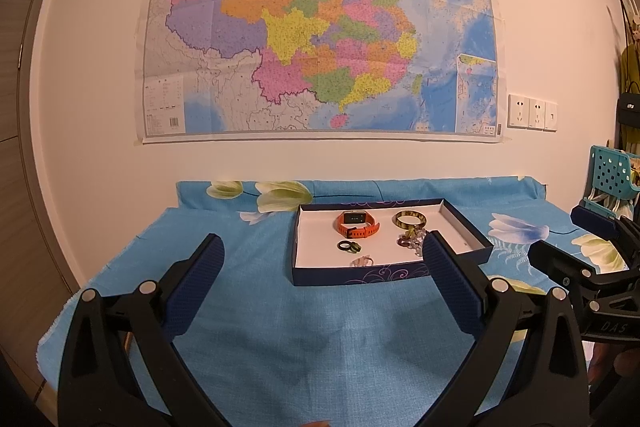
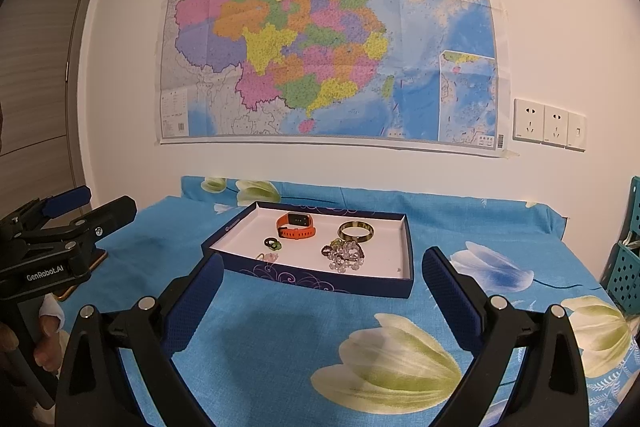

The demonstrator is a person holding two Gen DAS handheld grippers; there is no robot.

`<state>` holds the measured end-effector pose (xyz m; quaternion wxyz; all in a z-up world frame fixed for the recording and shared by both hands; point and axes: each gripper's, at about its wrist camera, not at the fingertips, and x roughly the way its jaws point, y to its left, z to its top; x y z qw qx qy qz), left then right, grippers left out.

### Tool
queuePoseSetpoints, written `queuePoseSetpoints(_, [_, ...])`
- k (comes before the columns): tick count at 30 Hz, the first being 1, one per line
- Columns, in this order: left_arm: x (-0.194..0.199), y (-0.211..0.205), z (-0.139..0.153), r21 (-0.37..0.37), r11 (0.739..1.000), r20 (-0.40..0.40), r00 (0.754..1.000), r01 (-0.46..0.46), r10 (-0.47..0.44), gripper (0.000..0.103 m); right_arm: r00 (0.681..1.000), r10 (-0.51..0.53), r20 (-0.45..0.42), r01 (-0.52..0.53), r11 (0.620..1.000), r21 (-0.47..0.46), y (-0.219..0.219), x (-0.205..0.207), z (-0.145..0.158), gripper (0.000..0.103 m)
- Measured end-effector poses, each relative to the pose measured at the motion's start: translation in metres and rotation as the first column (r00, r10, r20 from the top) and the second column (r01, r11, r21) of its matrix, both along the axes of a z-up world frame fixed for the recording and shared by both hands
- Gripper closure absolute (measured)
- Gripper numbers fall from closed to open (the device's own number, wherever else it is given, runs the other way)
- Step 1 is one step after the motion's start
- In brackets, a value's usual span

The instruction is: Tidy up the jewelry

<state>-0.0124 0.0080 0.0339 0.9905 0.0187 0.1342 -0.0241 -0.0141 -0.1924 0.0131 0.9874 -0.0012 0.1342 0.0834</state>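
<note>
A dark blue shallow box with a white floor sits on the blue floral cloth. Inside lie an orange smartwatch, a brown-green bangle, a bead bracelet, two dark rings and a small pale piece. My left gripper is open and empty, held back from the box's near wall. My right gripper is open and empty, also short of the box. Each shows at the other view's edge, the right one and the left one.
The cloth-covered table meets a white wall with a large map and sockets. A teal perforated basket stands at the right. A door is at the left.
</note>
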Motion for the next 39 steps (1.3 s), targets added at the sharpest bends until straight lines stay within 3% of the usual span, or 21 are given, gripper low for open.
queuePoseSetpoints(39, [0.0022, -0.0033, -0.0025, 0.002, 1.000, -0.005, 1.000, 0.004, -0.004, 0.005, 1.000, 0.000, -0.003, 0.000, 1.000, 0.002, 0.0002, 0.0017, -0.0008, 0.007])
